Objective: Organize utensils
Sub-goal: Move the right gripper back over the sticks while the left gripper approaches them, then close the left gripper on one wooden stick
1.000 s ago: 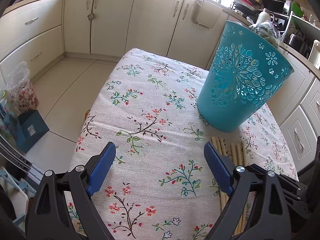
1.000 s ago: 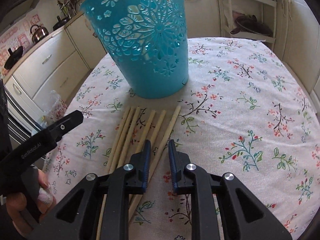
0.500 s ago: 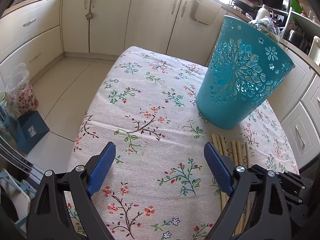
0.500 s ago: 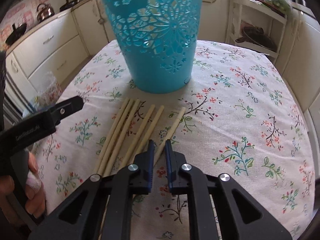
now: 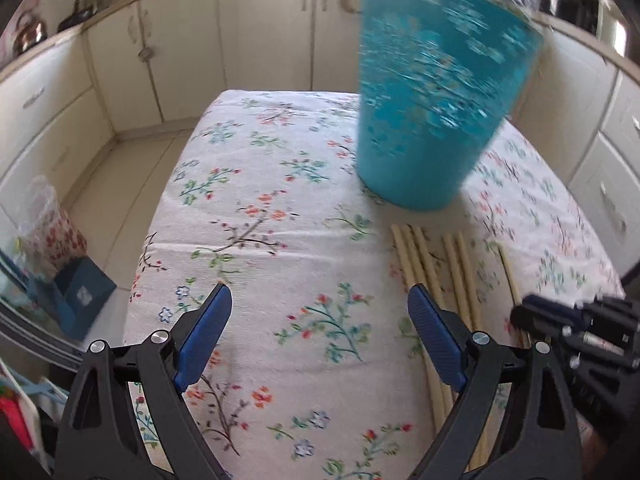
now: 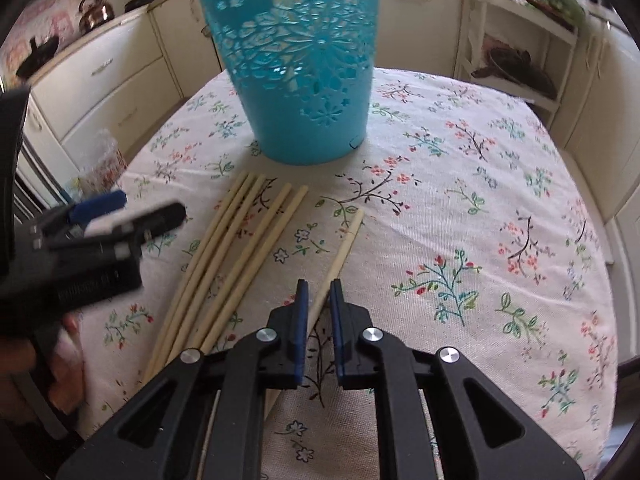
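Right tongs pinched on one chopstick lying on the desk, apart from the others; left tongs wide, empty. Lift level, tip into teal basket.

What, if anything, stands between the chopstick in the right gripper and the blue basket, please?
Nothing visible does. The right gripper is shut on one chopstick, and only bare tablecloth lies between it and the upright basket; the other chopsticks lie aside.
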Tool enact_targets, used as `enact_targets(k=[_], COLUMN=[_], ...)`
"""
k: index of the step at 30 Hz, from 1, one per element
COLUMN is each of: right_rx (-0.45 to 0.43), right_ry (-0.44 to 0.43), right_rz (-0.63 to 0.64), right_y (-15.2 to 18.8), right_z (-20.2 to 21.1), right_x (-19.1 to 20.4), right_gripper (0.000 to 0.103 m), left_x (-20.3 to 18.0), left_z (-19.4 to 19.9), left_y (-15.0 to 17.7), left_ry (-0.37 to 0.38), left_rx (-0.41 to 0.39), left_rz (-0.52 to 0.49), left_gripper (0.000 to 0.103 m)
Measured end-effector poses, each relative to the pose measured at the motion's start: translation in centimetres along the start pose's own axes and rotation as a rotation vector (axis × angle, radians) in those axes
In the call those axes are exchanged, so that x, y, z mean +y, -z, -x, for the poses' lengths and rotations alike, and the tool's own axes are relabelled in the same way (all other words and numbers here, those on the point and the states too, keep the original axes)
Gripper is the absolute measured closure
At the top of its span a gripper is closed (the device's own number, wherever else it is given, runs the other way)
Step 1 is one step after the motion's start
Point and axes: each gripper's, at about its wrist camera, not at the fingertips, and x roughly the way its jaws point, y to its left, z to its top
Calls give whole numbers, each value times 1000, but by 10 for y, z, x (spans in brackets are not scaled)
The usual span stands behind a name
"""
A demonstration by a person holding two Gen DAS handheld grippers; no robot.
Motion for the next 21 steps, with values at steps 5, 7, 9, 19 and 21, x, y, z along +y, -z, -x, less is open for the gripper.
enact_targets(k=[5, 7, 9, 19, 21], right_rx=[-3, -4, -5, -7, -7], right_ry=[-37, -44, -47, -53, -54], right_rz=[-42, -50, -53, -63, -63], right_y=[0, 0, 1, 1, 1], right_z=[1, 1, 1, 1, 1], right_x=[-5, -5, -5, -7, -7], right_gripper=[91, 91, 91, 91, 91], left_x=[-14, -16, -18, -25, -28], left_z=[-5, -9, -12, -13, -15], left_y=[-3, -5, -6, -16, -15], left_ry=[-44, -52, -66, -54, -51], left_rx=[29, 45, 55, 50, 58], left_rz=[-54, -60, -72, -68, -82], left_gripper=[21, 25, 25, 26, 26])
